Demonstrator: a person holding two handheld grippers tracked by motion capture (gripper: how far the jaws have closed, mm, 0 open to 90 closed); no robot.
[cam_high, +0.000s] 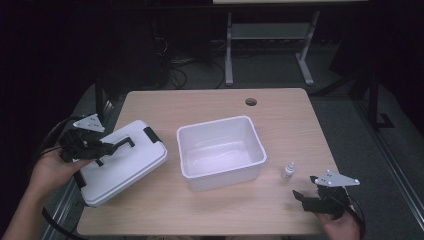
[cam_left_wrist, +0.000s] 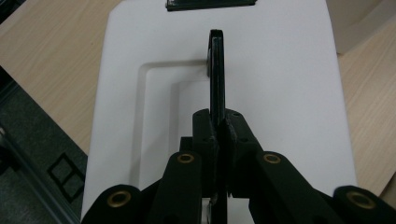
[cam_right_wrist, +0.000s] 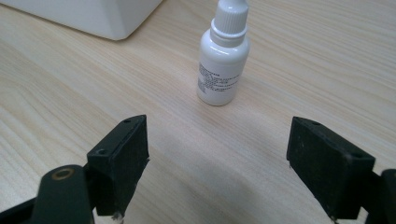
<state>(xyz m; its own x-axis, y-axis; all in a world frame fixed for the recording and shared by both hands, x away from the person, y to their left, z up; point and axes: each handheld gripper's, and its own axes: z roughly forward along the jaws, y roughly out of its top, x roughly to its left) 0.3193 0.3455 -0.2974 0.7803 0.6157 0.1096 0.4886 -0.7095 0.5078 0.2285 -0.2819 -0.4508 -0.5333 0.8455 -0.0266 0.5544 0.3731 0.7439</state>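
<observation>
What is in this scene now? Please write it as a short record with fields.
surface: wooden table
left gripper: shut on the black handle of the white lid
lid position: lying on the table, left of the bin, one corner past the table edge
bin: white plastic bin, open, nothing seen inside
right gripper: open, holding nothing
dropper bottle: white, upright, cap on, ahead of the right gripper, not between its jaws
bottle and bin: apart, bottle to the right of the bin
</observation>
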